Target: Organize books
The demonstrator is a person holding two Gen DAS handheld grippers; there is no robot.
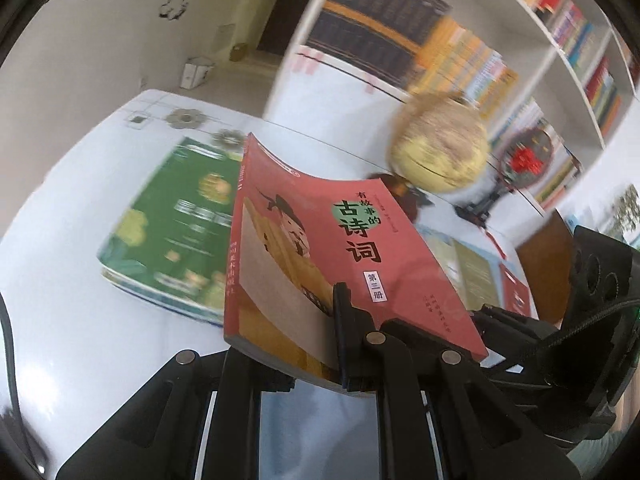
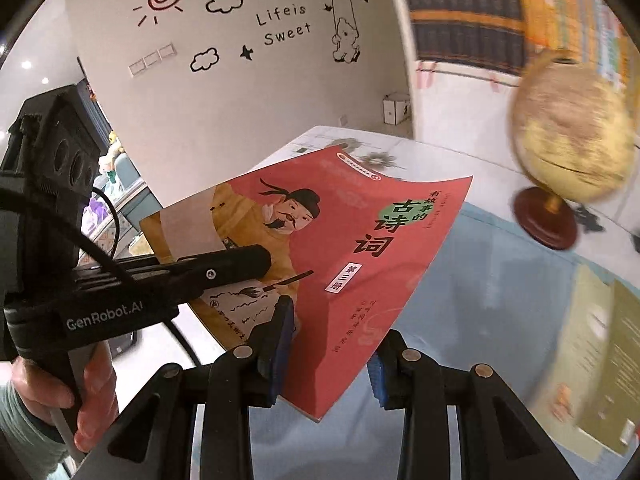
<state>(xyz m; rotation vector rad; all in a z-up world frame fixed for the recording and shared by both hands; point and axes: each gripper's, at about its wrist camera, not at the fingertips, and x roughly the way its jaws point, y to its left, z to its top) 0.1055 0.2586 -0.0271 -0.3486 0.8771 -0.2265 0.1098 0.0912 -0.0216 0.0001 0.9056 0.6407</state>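
Observation:
A thin red poetry book (image 1: 320, 248) with a robed man on its cover is held in the air above the white table (image 1: 72, 240). My left gripper (image 1: 344, 344) is shut on its near edge. In the right wrist view the same red book (image 2: 340, 248) lies tilted between the blue pads (image 2: 280, 344) of my right gripper (image 2: 328, 360), whose jaws stand apart around its lower corner. The left gripper's finger (image 2: 224, 266) clamps the book's left edge there. A green book (image 1: 176, 224) lies flat on the table behind.
A yellow globe (image 1: 440, 148) on a dark red stand (image 2: 546, 220) stands on the table to the right. More books (image 2: 600, 360) lie flat at the right. A white bookshelf (image 1: 568, 48) full of books is behind. A person's hand (image 2: 60, 392) holds the left gripper.

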